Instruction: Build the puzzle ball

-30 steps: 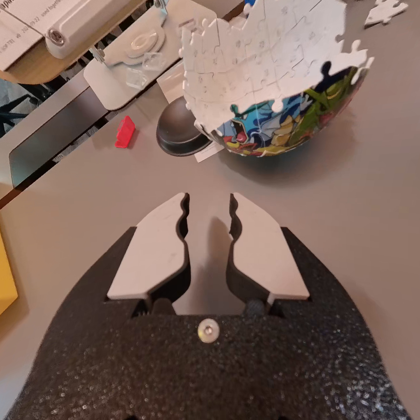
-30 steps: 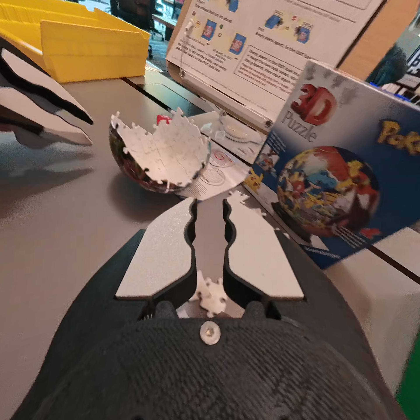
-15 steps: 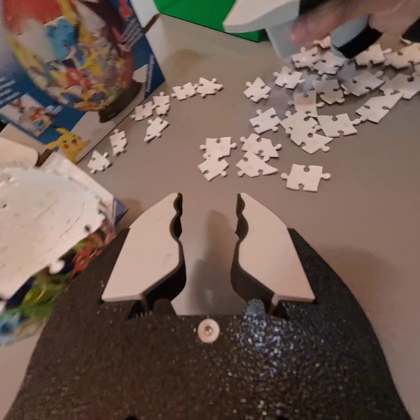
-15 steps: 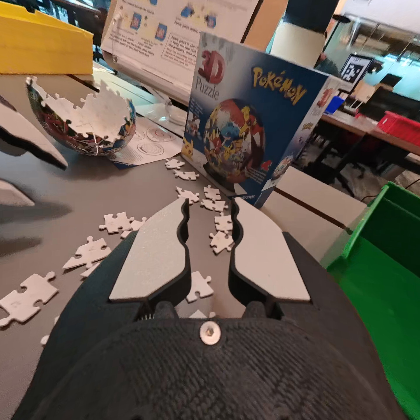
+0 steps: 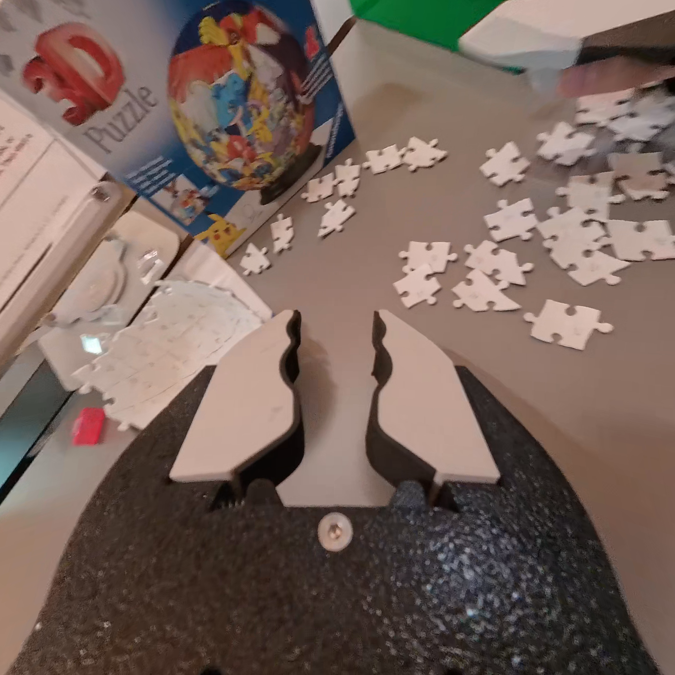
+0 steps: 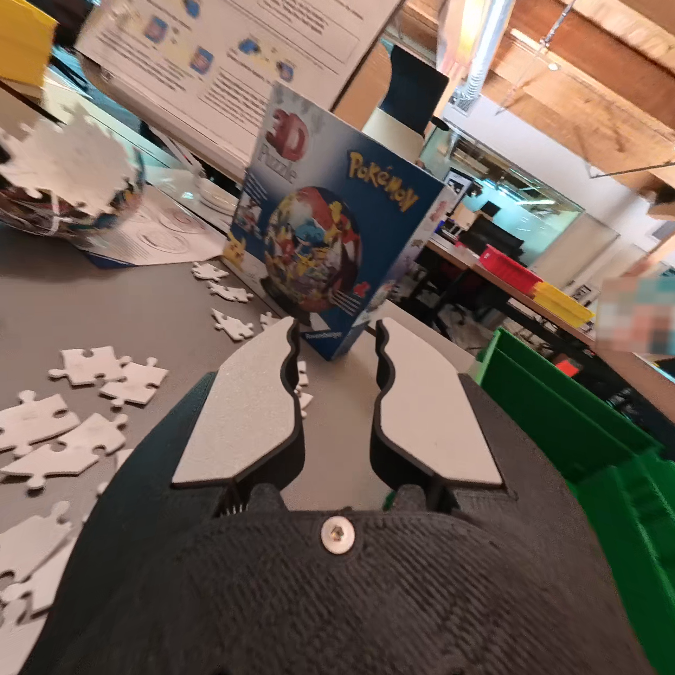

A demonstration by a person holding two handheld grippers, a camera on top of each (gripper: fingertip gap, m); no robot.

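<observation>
My left tongs [image 5: 336, 317] are spread with nothing between them, hanging over the grey tabletop [image 5: 365, 109]. My right tongs [image 6: 334, 325] are likewise spread and empty, near the green bin [image 6: 569, 420]. The half-built puzzle ball [image 6: 69, 190], white inside, sits on a printed sheet [image 6: 160, 241] at far left; from the left wrist it is blurred, probably the pale shell [image 5: 157, 347] beside the tongs. Loose white pieces [image 5: 500, 263] lie scattered face-down in front of the puzzle box [image 6: 328, 233].
</observation>
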